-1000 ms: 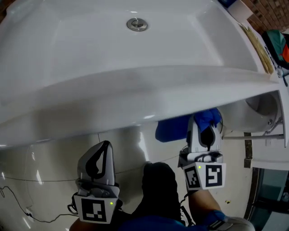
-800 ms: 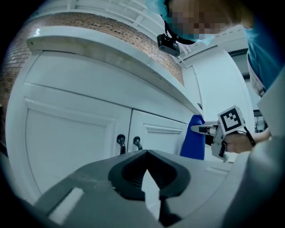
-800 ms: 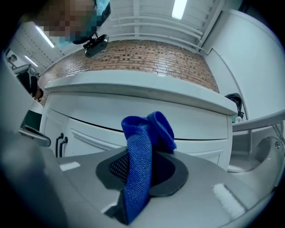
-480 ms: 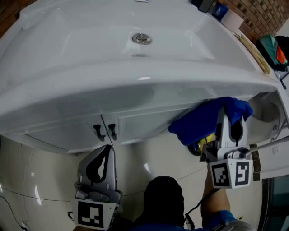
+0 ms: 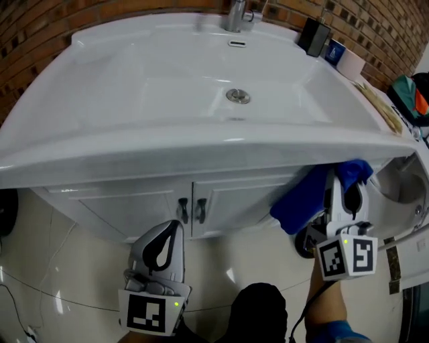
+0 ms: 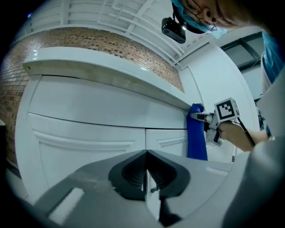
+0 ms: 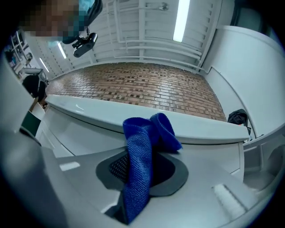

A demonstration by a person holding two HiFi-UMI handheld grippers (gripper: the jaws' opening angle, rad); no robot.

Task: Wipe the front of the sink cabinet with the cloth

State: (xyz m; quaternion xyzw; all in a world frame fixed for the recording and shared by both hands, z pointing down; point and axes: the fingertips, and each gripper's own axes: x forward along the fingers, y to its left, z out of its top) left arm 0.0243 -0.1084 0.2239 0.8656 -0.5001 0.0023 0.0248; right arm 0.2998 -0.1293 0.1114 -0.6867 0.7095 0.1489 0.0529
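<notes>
While the left tool [image 6: 145, 153] is closed empty, the right tool [image 5: 338, 184] pinches a drooping blue coarse-woven cloth [image 7: 138, 173].

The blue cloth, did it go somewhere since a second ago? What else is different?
The right gripper carried the cloth rightwards, close under the sink rim. The head view tipped up, so the cabinet and tap now show. Unchanged: right gripper shut on the cloth; left gripper shut, empty, low on the left.
</notes>
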